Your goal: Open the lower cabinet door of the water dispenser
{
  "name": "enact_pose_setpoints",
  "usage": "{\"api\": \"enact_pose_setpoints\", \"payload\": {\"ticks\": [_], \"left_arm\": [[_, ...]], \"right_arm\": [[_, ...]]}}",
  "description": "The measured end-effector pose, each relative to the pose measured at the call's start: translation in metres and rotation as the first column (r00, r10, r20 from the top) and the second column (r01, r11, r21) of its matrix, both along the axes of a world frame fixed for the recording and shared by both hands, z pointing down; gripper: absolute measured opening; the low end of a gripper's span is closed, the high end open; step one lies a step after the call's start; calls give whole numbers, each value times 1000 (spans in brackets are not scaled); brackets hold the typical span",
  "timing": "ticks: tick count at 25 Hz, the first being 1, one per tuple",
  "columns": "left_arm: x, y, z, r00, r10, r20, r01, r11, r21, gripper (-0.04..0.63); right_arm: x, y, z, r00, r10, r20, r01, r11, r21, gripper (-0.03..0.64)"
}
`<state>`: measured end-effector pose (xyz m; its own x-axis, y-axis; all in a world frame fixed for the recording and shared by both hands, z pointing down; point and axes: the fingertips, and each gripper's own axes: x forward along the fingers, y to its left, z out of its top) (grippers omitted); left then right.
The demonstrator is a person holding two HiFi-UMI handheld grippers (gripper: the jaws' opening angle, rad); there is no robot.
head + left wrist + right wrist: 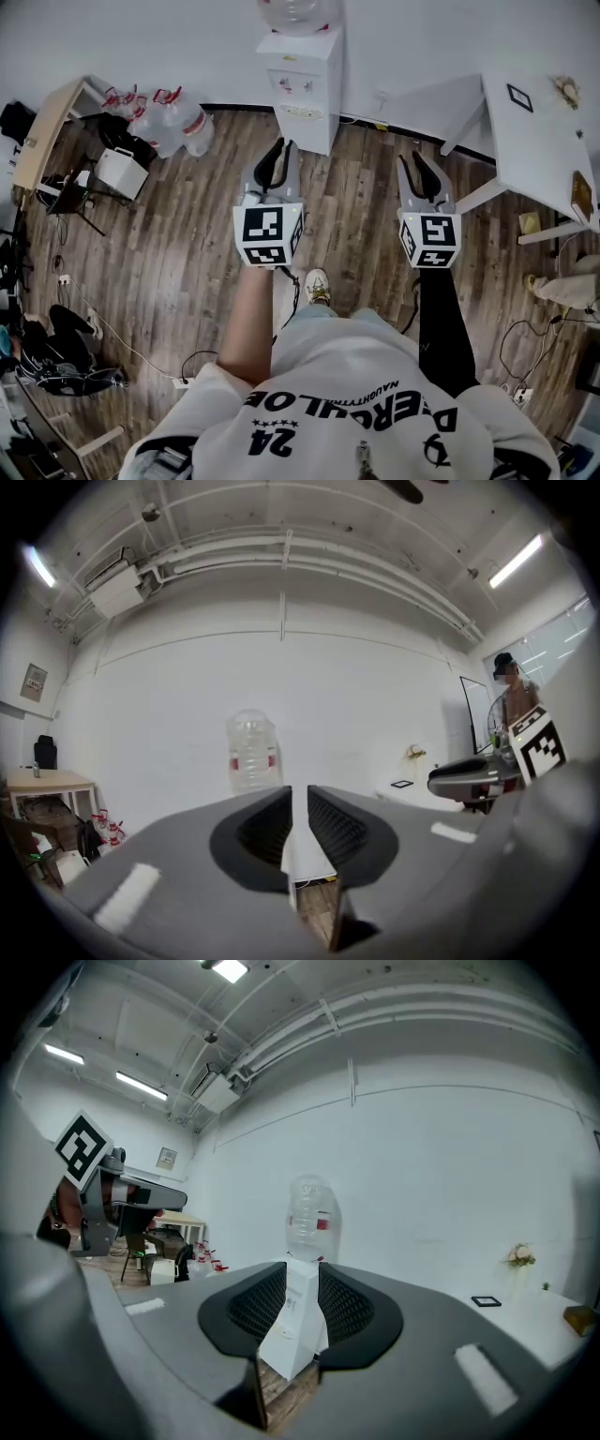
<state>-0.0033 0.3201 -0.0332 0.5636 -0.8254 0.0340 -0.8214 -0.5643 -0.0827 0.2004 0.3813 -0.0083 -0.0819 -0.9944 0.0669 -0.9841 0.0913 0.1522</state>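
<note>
The left tongs and right tongs hover slightly spread, both empty, facing the water dispenser.

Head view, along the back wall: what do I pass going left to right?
From the left: wooden desk → cluster of water jugs → water dispenser → white table.

I count one water dispenser carrying one bottle. Two sets of tongs: left tongs, right tongs. Two benches: white bench, wooden bench. The floor jugs are huddled together, so I can't count them.
</note>
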Motion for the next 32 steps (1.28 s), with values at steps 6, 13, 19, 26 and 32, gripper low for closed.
{"api": "enact_pose_setpoints", "payload": {"ticks": [6, 13, 19, 26, 32], "left_arm": [[-13, -53, 0, 1000, 15, 11, -15, 1000, -10, 54], [-15, -96, 7, 998, 56, 22, -56, 998, -15, 54], [-15, -134, 14, 996, 87, -1, -87, 995, -45, 54], [-14, -159, 23, 993, 117, -4, -117, 991, -63, 57], [-10, -167, 30, 991, 135, -18, -136, 988, -77, 58]], "right_arm": [[-15, -56, -1, 1000, 2, 7, -2, 1000, -3, 87], [-31, -100, 6, 1000, 4, -2, -4, 1000, -14, 87], [-35, -136, 6, 1000, 18, -4, -18, 1000, -15, 87], [-42, -156, 13, 1000, 18, -26, -19, 999, -36, 87], [-44, -164, 16, 999, 10, -47, -12, 999, -48, 87]]}}
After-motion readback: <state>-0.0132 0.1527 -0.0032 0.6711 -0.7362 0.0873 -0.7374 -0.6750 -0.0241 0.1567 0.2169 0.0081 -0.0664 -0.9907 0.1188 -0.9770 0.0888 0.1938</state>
